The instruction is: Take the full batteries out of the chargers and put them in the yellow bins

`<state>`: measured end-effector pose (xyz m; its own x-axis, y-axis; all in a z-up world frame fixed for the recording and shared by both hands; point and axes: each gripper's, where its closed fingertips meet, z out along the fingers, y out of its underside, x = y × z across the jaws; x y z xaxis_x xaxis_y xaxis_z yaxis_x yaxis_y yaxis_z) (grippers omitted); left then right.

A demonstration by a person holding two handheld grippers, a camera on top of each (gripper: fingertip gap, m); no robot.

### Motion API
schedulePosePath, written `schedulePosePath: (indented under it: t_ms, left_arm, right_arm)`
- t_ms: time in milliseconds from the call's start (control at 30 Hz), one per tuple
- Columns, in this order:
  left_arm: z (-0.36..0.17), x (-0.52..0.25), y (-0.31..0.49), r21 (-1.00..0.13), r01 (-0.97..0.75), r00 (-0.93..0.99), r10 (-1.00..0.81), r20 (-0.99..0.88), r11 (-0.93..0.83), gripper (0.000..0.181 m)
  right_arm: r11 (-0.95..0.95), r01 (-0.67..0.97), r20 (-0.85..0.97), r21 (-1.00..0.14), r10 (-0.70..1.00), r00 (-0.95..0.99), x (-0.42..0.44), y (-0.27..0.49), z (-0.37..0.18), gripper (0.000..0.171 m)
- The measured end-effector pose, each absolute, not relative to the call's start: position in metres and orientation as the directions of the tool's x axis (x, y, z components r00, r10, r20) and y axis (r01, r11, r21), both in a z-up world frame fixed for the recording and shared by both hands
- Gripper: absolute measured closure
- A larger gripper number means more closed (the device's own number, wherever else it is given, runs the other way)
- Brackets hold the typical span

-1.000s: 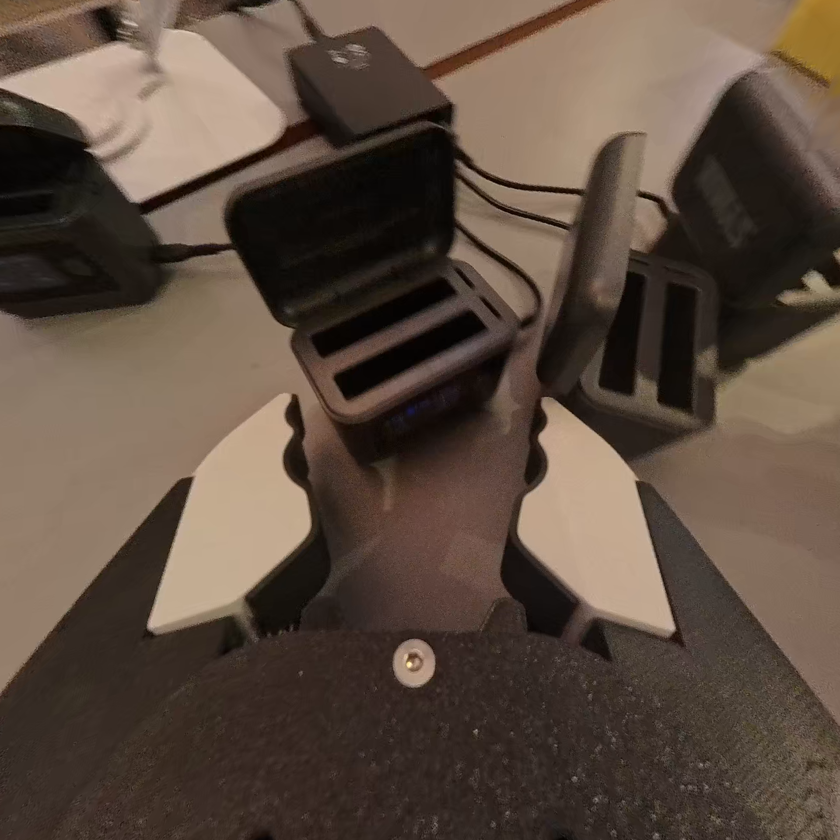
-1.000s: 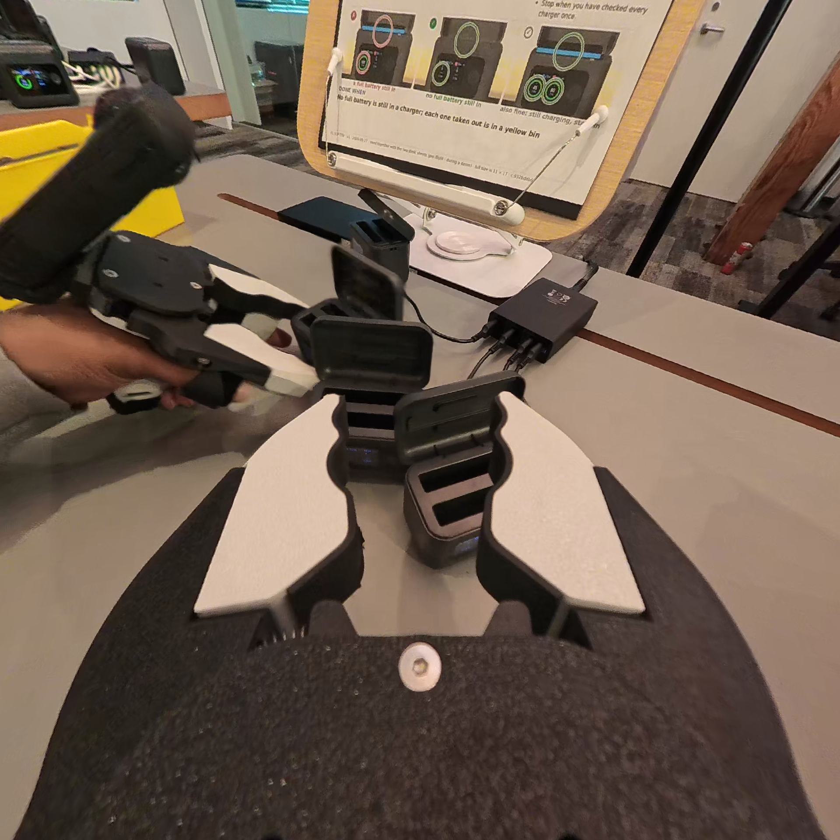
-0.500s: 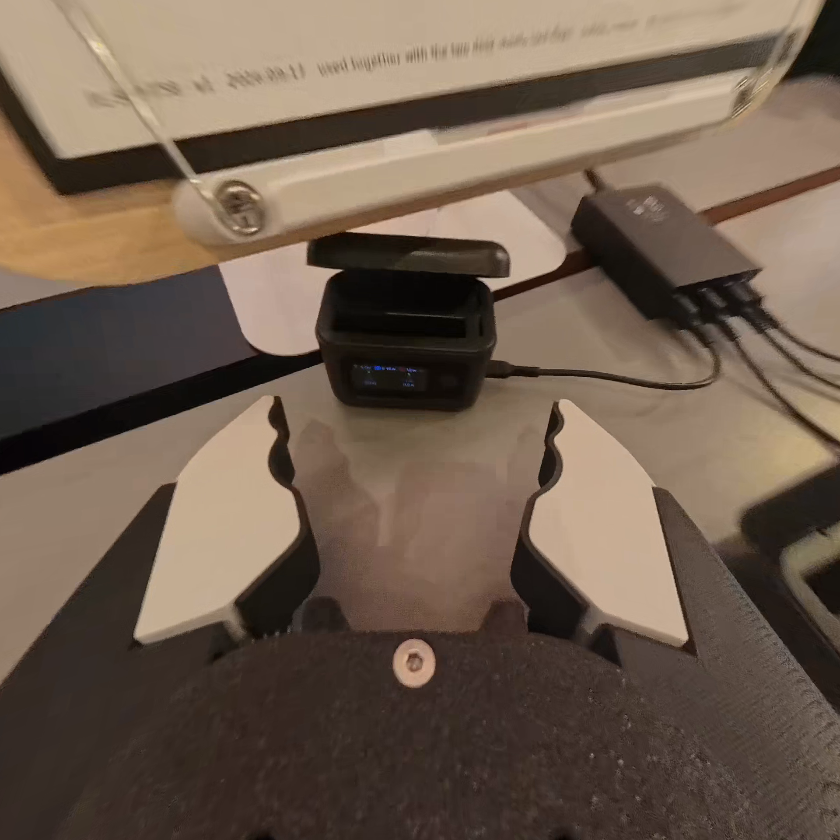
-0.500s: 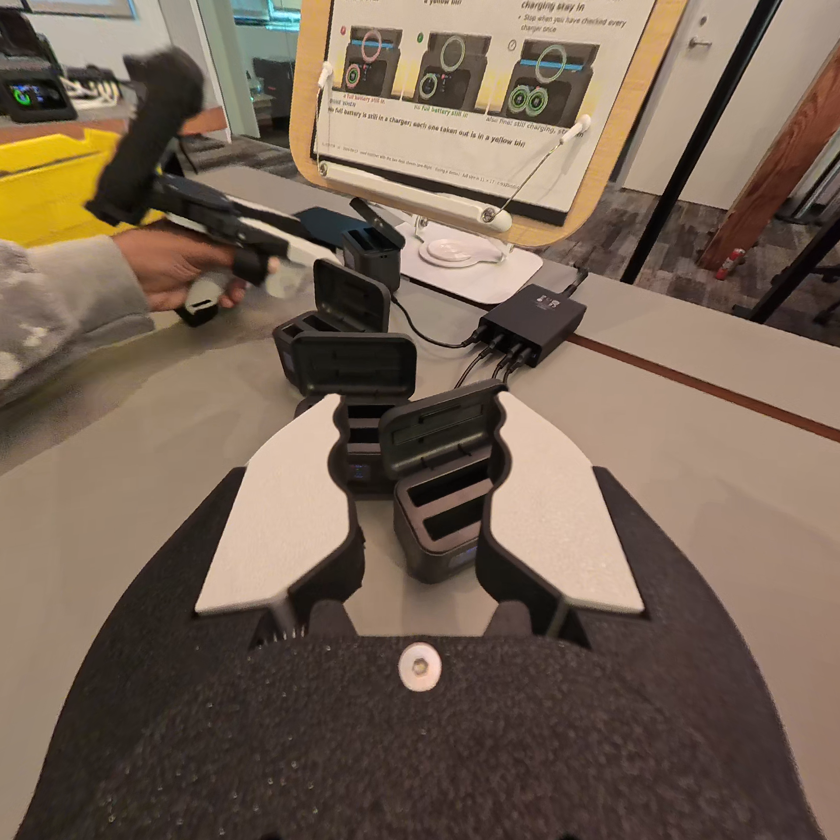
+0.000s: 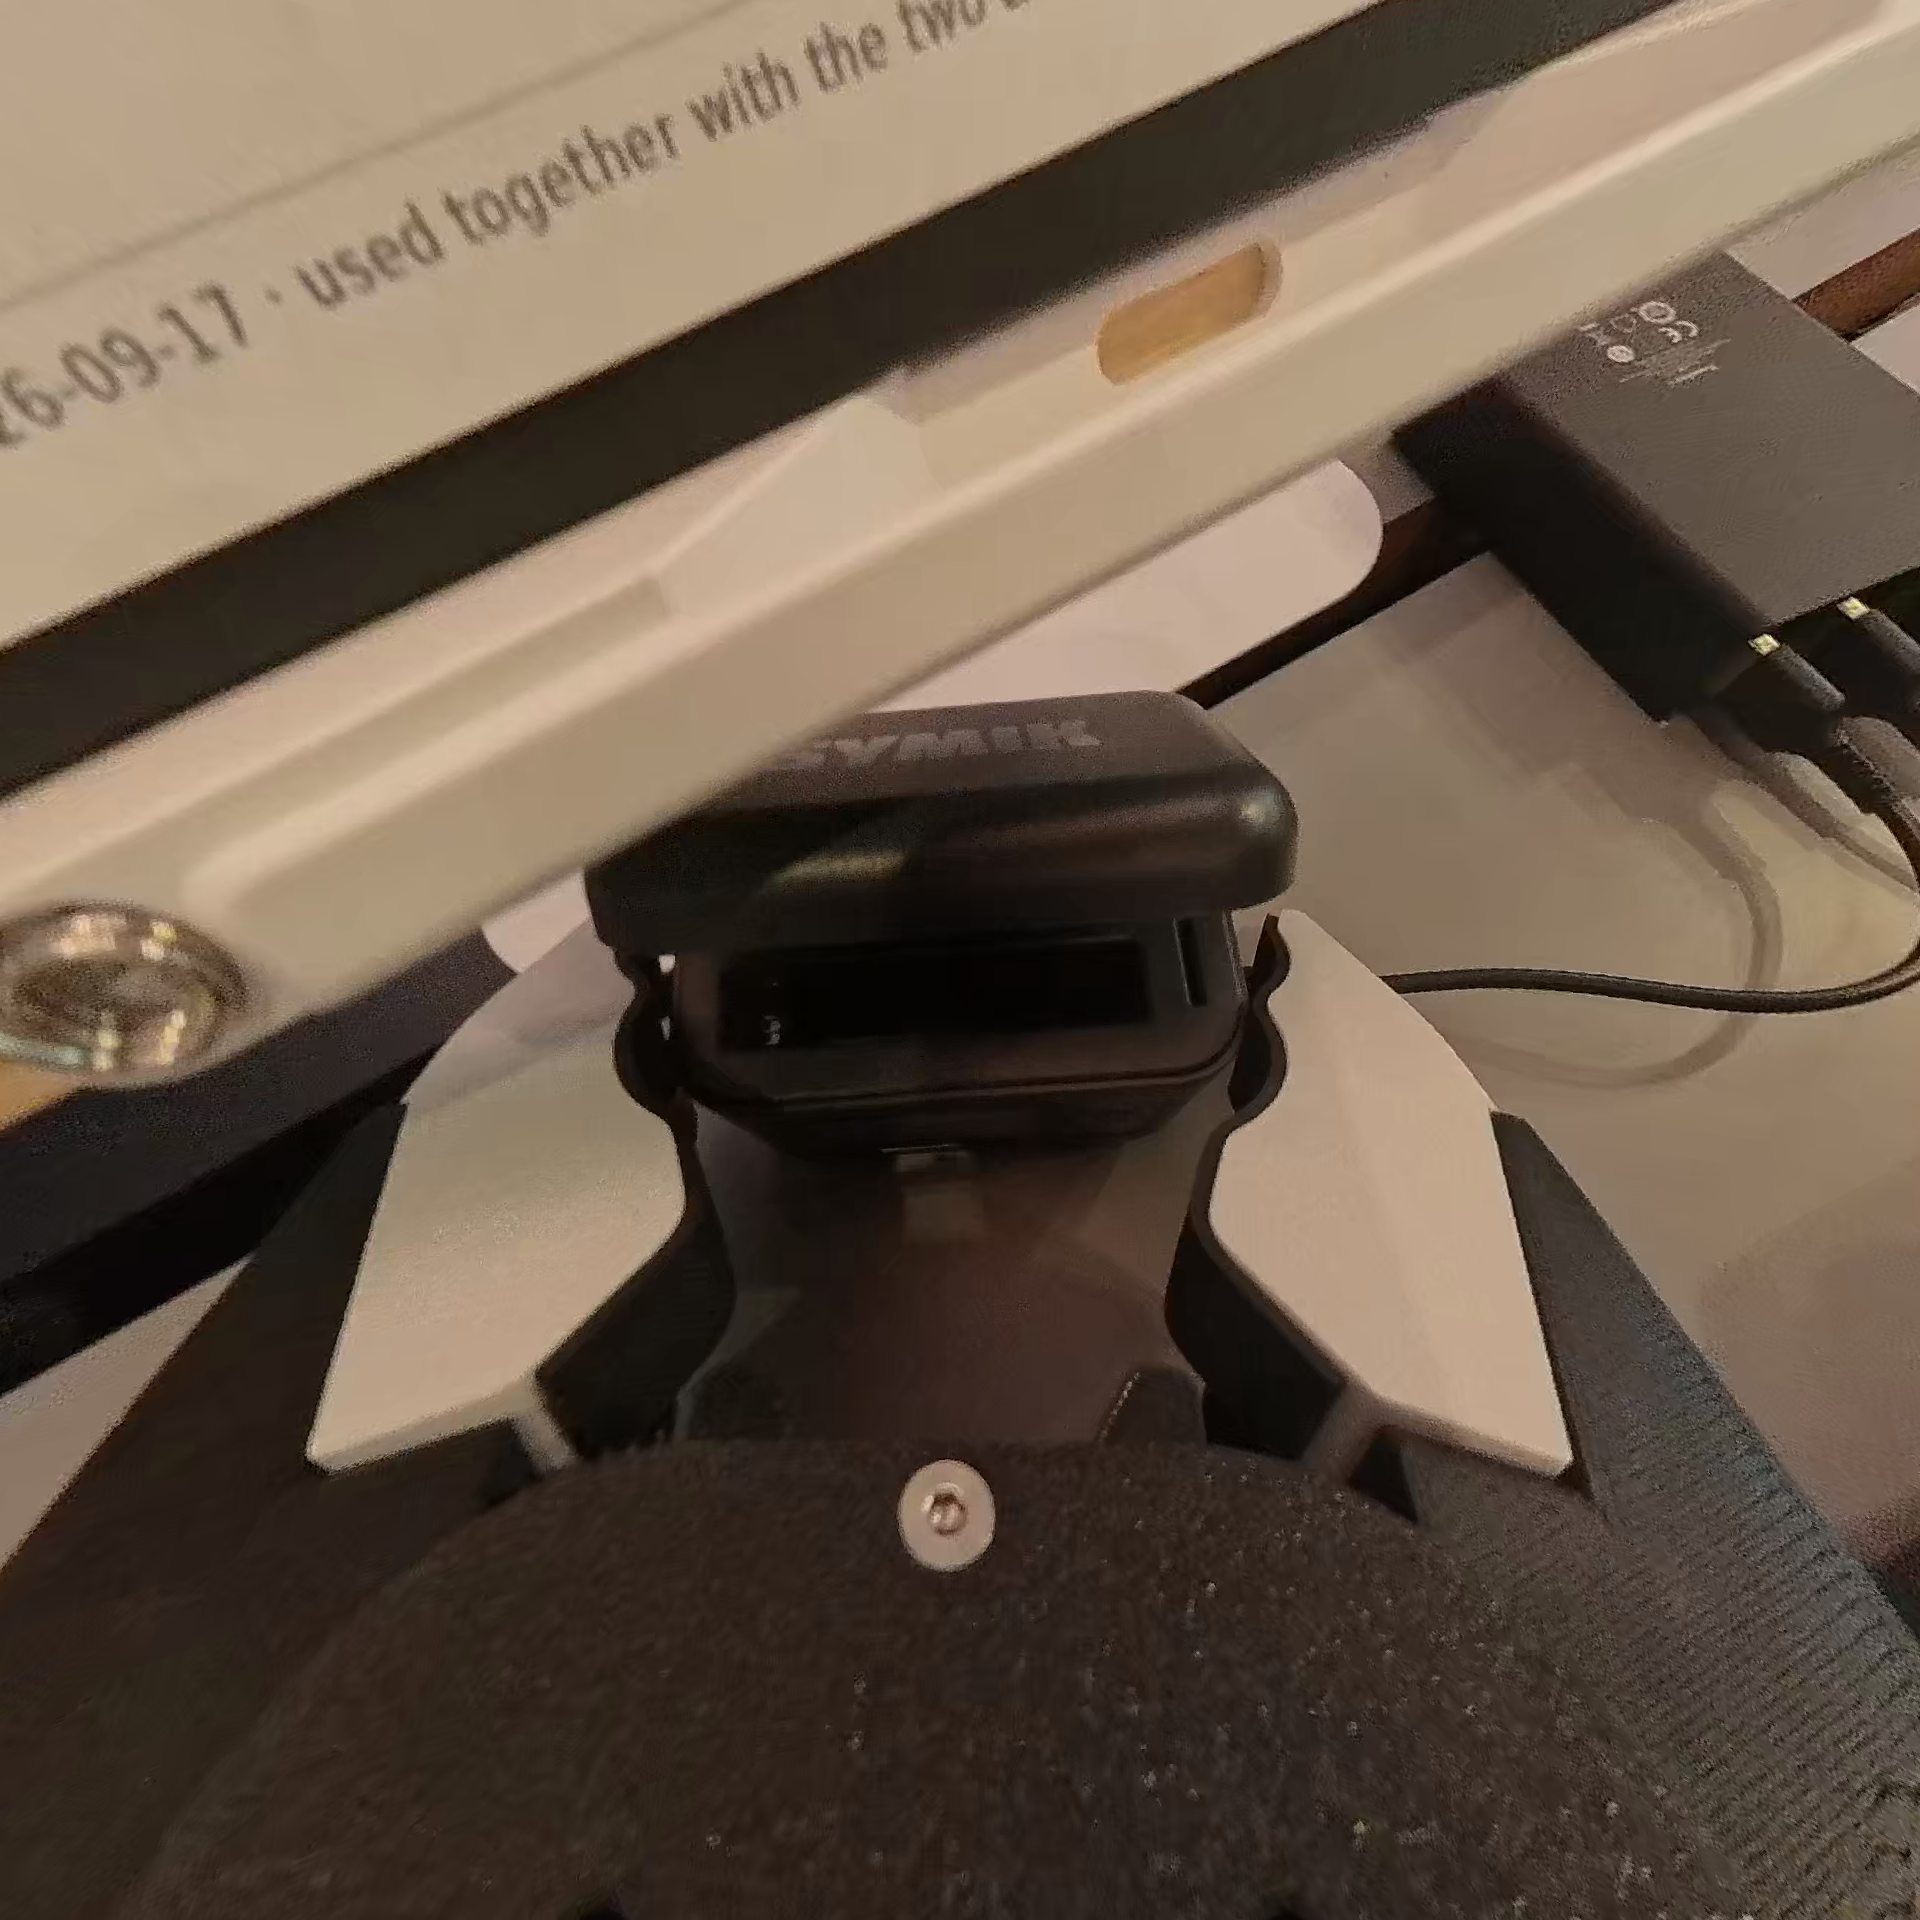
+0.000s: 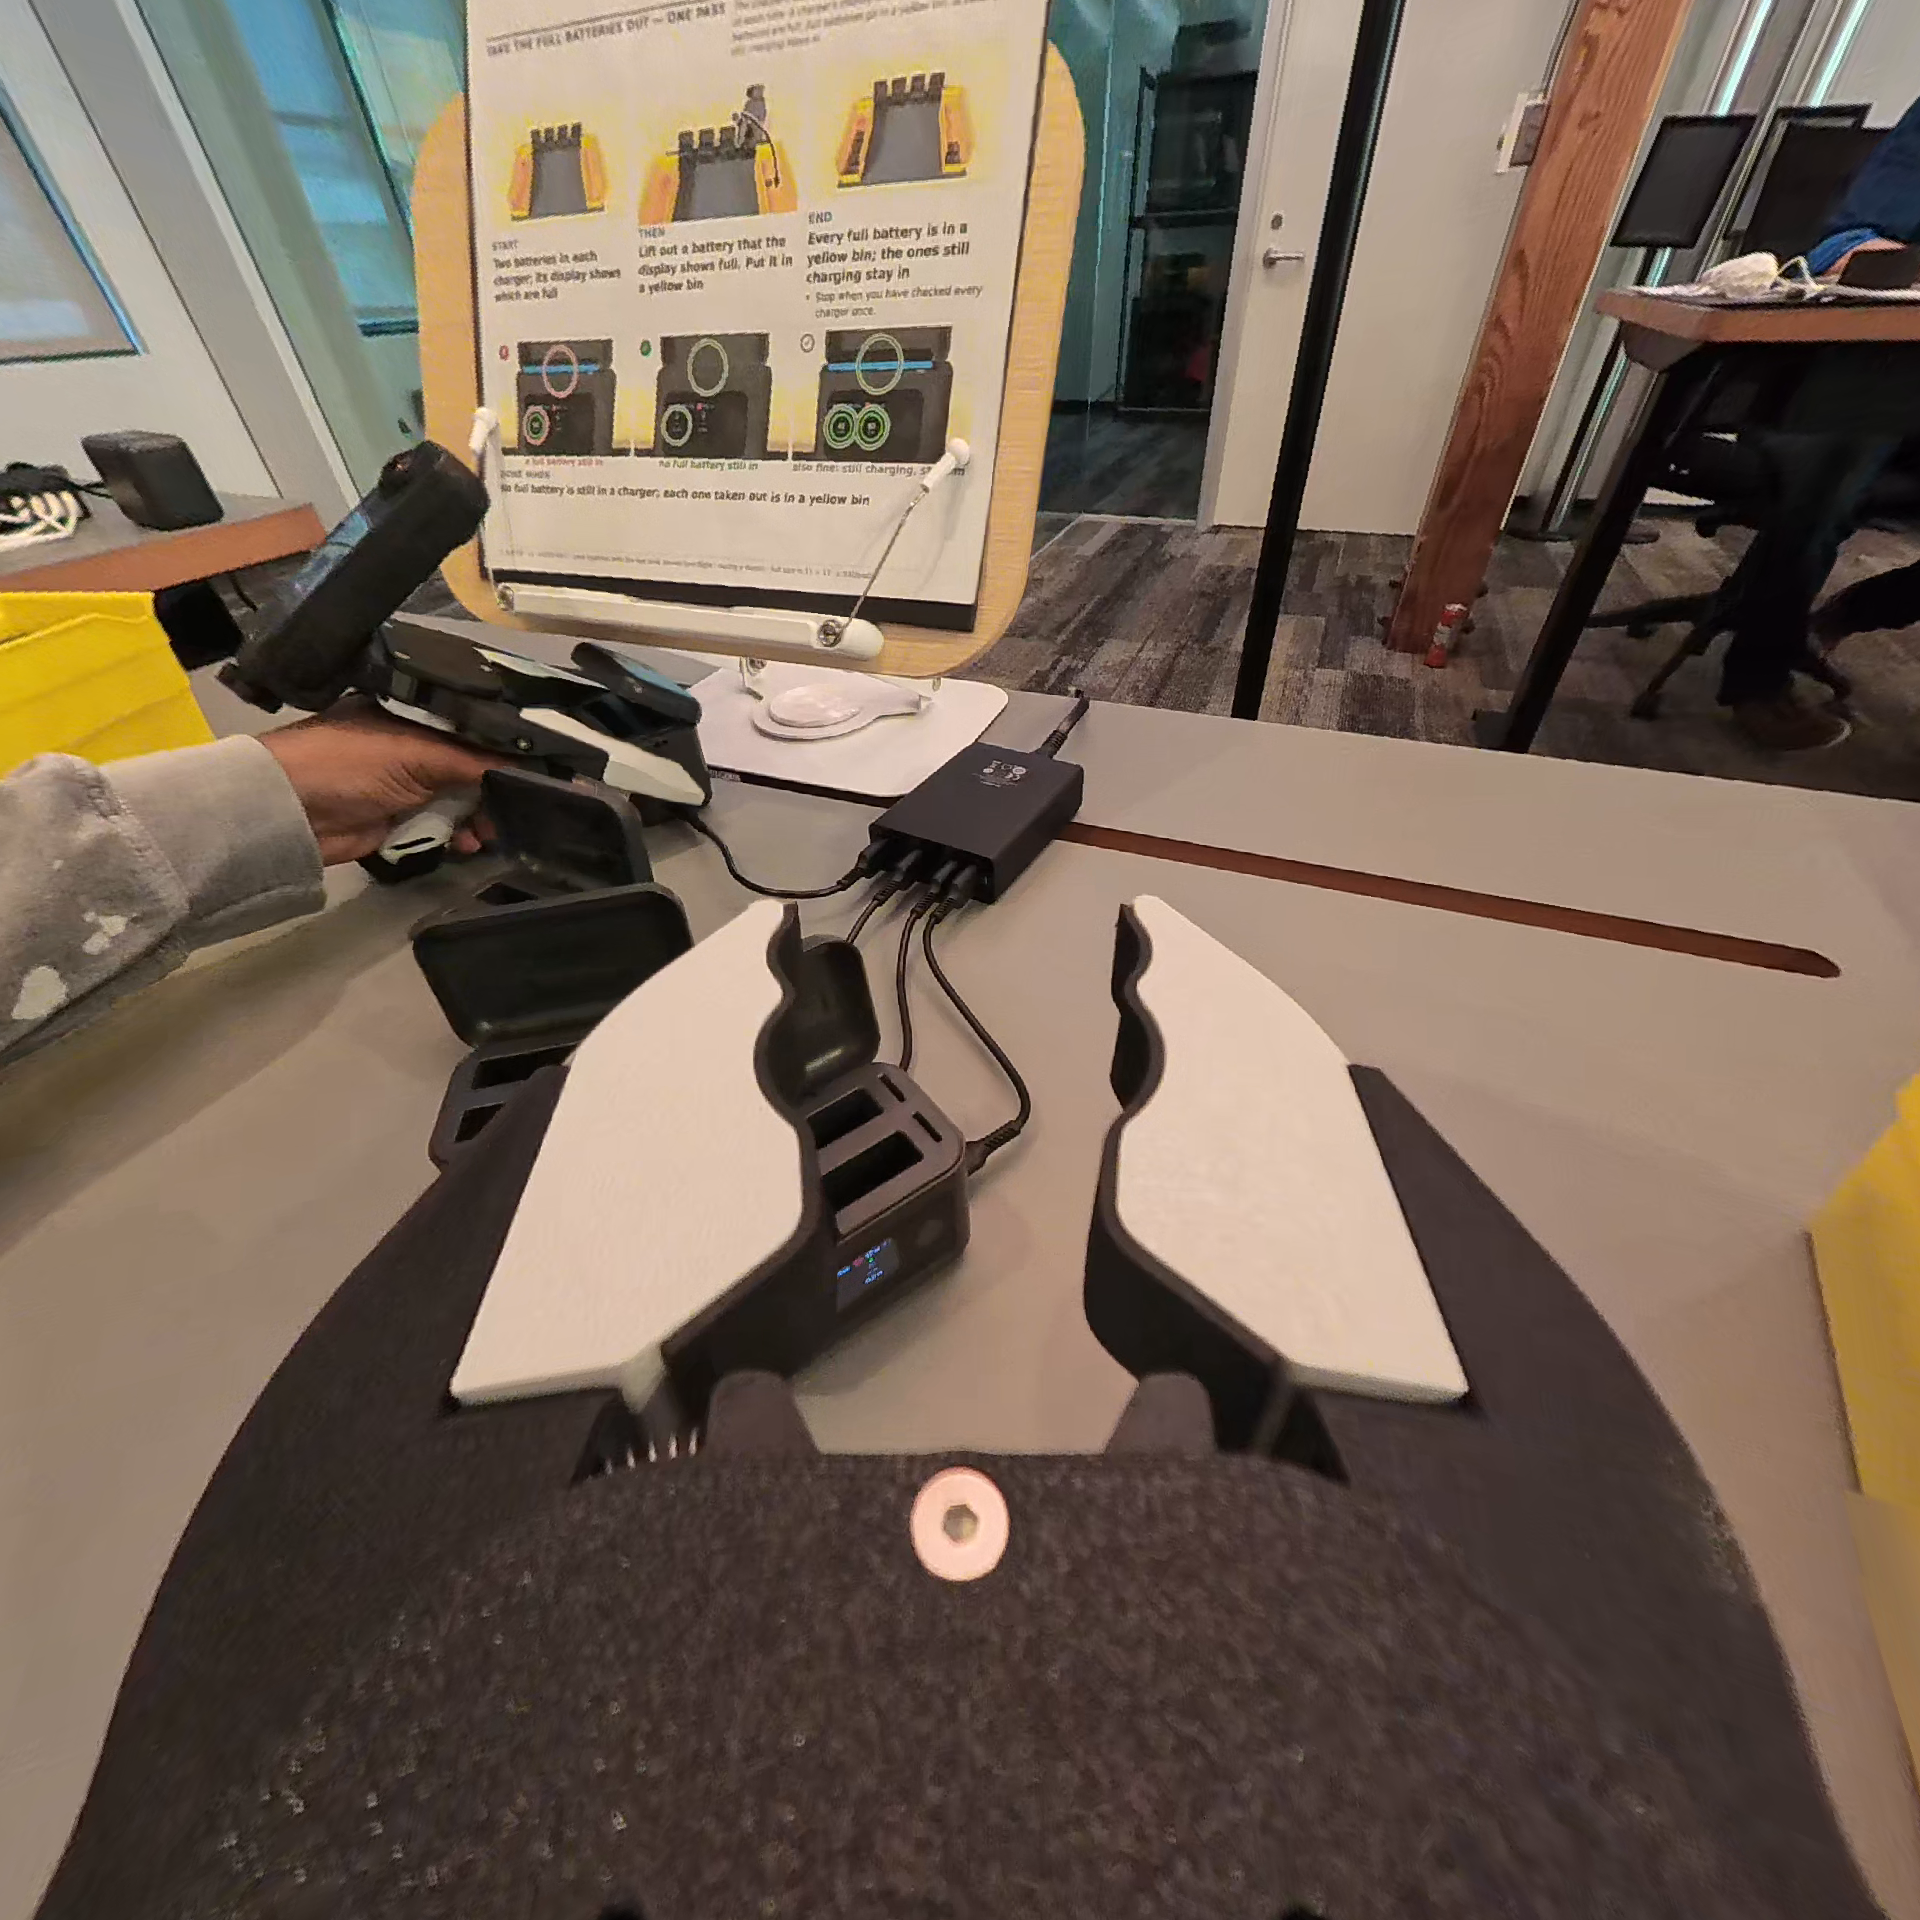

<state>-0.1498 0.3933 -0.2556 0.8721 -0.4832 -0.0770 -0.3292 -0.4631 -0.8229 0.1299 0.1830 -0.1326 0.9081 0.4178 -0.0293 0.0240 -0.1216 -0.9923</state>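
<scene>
Pushing the left gripper (image 5: 951,987) forward to the far charger (image 5: 966,1081), away from the cluster of open chargers faced a second ago, and closer in than half a second ago. Straddling that charger's body with the jaws spread wide, one finger at each side, close against it but not clearly pressing. Crowding in under the lower edge of the instruction board (image 5: 727,520), with the half-raised lid (image 5: 987,821) hanging over the slots. Showing only a dark front slot; impossible to tell whether holding a battery, with the display hidden below the jaws.

Spreading the right gripper (image 6: 951,920) wider than before and shifting it across the near charger (image 6: 894,1174), jaws apart and holding nothing. Looking down on two empty-looking slots and a lit display (image 6: 868,1268) there. Seeing similar bare slots in the two open chargers (image 6: 551,966) beside it.

Judging from this, probably dealing now with the last unchecked charger. Needing a narrower, higher pinch on a battery's top, not on the body, if any full one remains. Waiting at the desk (image 6: 1455,1091) edges: a yellow bin (image 6: 83,665) on the left and another (image 6: 1870,1309) on the right, both well apart from the far charger.
</scene>
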Motion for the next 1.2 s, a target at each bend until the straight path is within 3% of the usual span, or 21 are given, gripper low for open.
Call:
schedulePosePath:
  t_ms: [633, 733, 1200]
  left_arm:
    - [-0.258, -0.153, 0.295, -0.802, -0.276, 0.919, -0.391, -0.058, -0.529, 0.075]
    - [-0.256, -0.158, 0.286, -0.808, -0.26, 0.929, -0.366, -0.059, -0.529, 0.085]
    - [-0.243, -0.163, 0.256, -0.849, -0.258, 0.919, -0.389, -0.068, -0.462, 0.092]
  right_arm:
    - [-0.187, 0.085, -0.005, -0.979, 0.436, 0.9, 0.118, 0.186, -0.156, 0.114]
    - [-0.187, 0.084, -0.006, -0.979, 0.436, 0.9, 0.118, 0.186, -0.156, 0.115]
    - [-0.177, 0.073, -0.013, -0.982, 0.443, 0.896, 0.117, 0.184, -0.152, 0.114]
